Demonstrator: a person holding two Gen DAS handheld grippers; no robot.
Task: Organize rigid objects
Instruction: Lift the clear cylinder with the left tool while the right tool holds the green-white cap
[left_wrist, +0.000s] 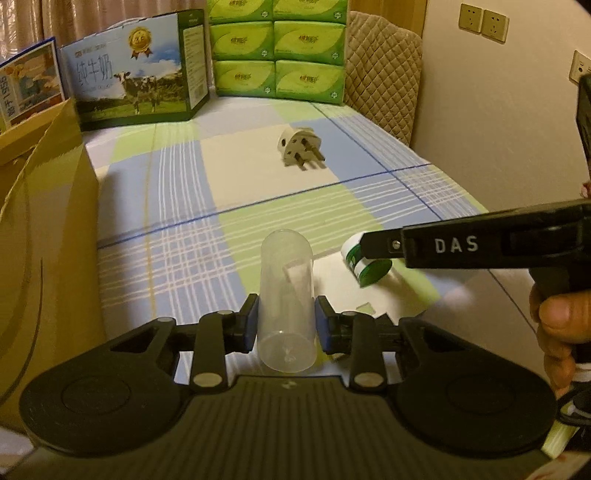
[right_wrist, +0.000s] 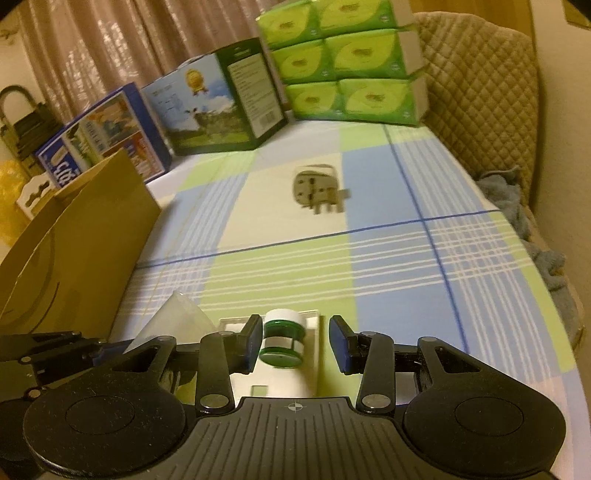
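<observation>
Nearest you, your left gripper (left_wrist: 285, 325) is clamped on the clear plastic tube (left_wrist: 286, 295), one pad on each side of its lower wall. Judge it light, thin-walled and slick — squeeze only enough to stop it sliding, since a hard pinch could bow or crack it.

Just to its right, your right gripper (right_wrist: 293, 343) stands with its jaws apart around the green-and-white spool (right_wrist: 282, 338). The left pad (right_wrist: 253, 343) sits right beside or touching it, and the right pad is clear of it. The spool rests on a white card (right_wrist: 312, 373) lying on the plaid cloth (right_wrist: 388, 266). It looks small, stiff and light, but round, so it may roll — close on the white middle band between the green flanges, not on the rims.

Farther off, near the middle of the cloth, the grey plug adapter (left_wrist: 301, 146) lies on its side, prongs pointing right. It looks hard and denser, so take the body, not the pins.

A cardboard box (left_wrist: 48, 229) stands along the left edge.
</observation>
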